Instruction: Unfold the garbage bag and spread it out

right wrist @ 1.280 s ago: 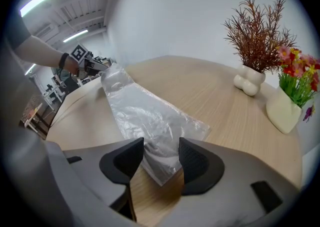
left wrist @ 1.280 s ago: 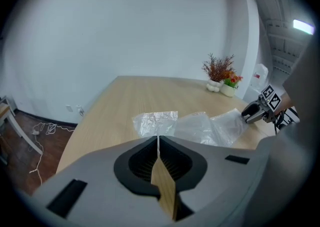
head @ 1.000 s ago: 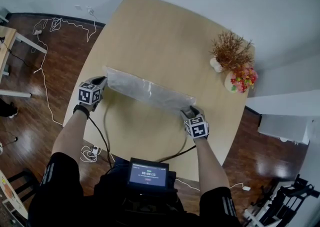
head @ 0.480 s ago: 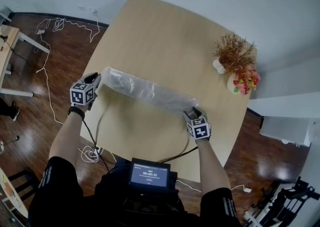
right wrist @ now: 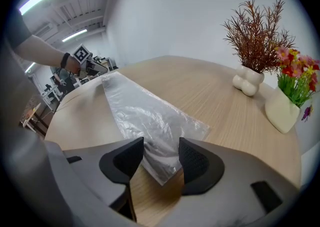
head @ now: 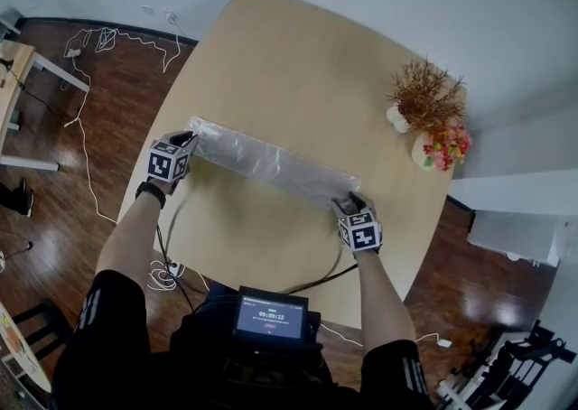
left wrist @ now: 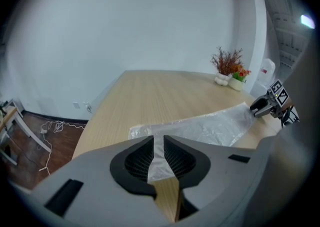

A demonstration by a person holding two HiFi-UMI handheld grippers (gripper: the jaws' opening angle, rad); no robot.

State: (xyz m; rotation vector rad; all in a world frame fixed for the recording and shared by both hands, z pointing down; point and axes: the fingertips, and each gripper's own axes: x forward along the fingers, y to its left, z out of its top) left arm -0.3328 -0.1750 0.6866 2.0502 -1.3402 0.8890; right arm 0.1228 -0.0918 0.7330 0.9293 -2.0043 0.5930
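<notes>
A translucent garbage bag (head: 266, 163) lies as a long folded strip across the wooden table (head: 289, 56). My left gripper (head: 188, 140) is at the strip's left end. In the left gripper view its jaws (left wrist: 158, 137) have just been opening and stand narrowly apart, with a corner of the bag (left wrist: 210, 127) between them and not pinched. My right gripper (head: 348, 200) is at the right end. Its jaws (right wrist: 161, 141) stand wide over the bag's end (right wrist: 145, 116), which lies flat on the wood between them.
A white vase of dried twigs (head: 420, 92) and a pot of bright flowers (head: 438, 144) stand at the table's right edge. A small screen (head: 269, 315) sits at my chest. Cables trail over the dark floor (head: 108, 42) to the left of the table.
My left gripper swung out to the left, off the bag's end, then came back to it. The right gripper and the bag's right end have stayed put.
</notes>
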